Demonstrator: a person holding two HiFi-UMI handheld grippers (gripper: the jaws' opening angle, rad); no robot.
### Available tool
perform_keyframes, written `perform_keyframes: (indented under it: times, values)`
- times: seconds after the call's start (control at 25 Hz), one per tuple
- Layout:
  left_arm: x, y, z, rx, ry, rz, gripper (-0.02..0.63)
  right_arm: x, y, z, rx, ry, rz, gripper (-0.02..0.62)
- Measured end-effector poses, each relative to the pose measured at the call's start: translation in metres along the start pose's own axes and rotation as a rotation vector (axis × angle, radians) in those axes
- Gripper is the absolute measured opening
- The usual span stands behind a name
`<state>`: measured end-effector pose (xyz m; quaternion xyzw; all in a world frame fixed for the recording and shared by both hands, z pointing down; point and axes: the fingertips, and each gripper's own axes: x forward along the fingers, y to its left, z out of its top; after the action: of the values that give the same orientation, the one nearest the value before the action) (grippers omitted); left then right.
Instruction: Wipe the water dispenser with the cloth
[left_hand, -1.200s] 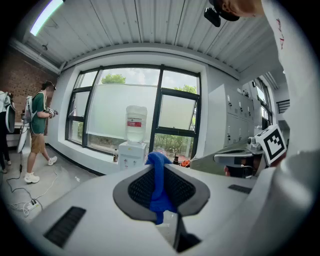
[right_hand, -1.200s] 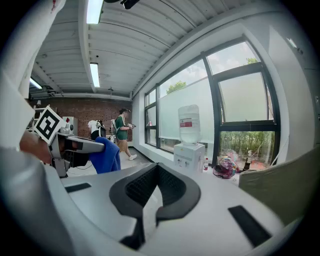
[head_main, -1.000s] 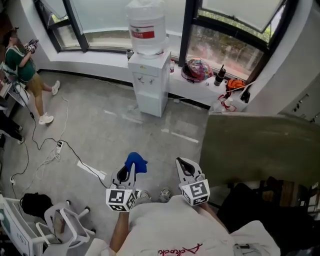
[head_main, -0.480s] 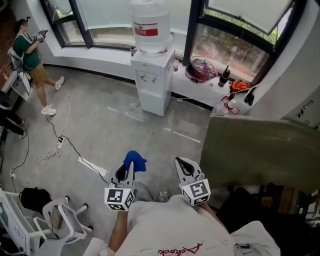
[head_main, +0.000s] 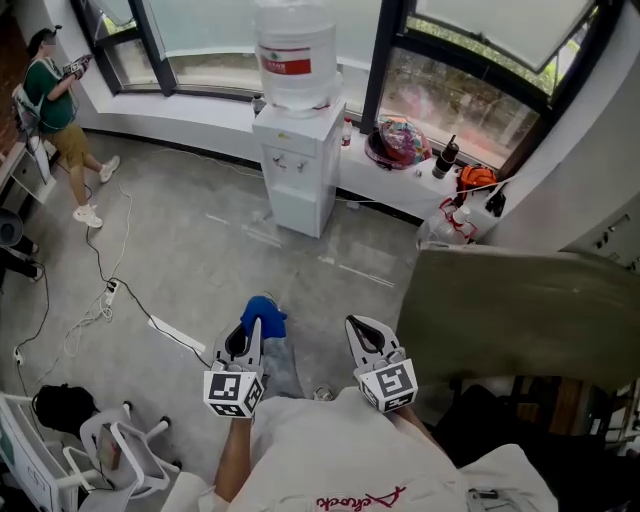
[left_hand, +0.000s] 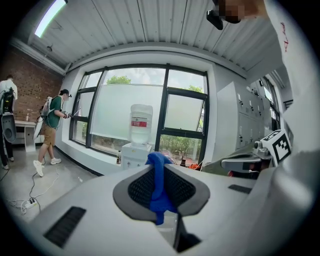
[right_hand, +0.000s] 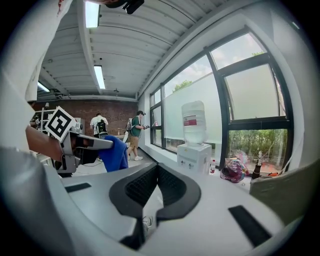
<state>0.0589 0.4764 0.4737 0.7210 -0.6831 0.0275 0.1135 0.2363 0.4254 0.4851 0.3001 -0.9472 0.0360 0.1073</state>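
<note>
L gripper (head_main: 250, 330) – jaws clamped on a blue cloth (head_main: 264, 311), held well short of the water dispenser (head_main: 293, 170), not touching it. R gripper (head_main: 362, 330) just beside the L one, equally far from the dispenser, jaws pressed together w/ nothing between. Dispenser stands upright against the window sill (head_main: 200, 108), big bottle (head_main: 295, 48) on top — a person (head_main: 55, 95) walks well off to its left in the head view.

The left tool (head_main: 248, 338) is held at about 7 o'clock in the head view and pointed toward 12 o'clock, its jaws clamped on a blue cloth (head_main: 263, 310) that bulges past the tips. The right tool (head_main: 366, 338) is held level with it at about 5 o'clock, also pointed toward 12 o'clock, its jaws brought together with nothing between them. A bare left forearm (head_main: 233, 455) is seen behind the left tool.
</note>
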Motion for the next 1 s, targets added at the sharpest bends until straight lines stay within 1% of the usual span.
perform_keyframes:
  times: [0.2,0.4,0.64,0.72,0.84,1.0]
  values:
    - [0.046,0.026,0.003,-0.005,-0.002,-0.019,0.051,0.044,-0.024,0.001,0.001,0.010,-0.018,0.014]
    - [0.111,0.072,0.007,-0.021,0.001,-0.043,0.051,0.114,-0.045,0.004,0.011,0.030,-0.038,0.015]
    - [0.189,0.130,0.050,-0.019,0.006,-0.077,0.051,0.212,-0.071,0.051,0.004,0.027,-0.027,0.014]
    - [0.216,0.152,0.061,-0.020,0.009,-0.084,0.051,0.245,-0.081,0.063,0.016,0.026,-0.030,0.014]
    - [0.253,0.180,0.074,-0.019,0.015,-0.100,0.051,0.291,-0.093,0.078,0.036,0.028,-0.023,0.014]
    - [0.299,0.218,0.086,-0.021,0.034,-0.110,0.051,0.350,-0.105,0.094,0.031,0.040,-0.009,0.014]
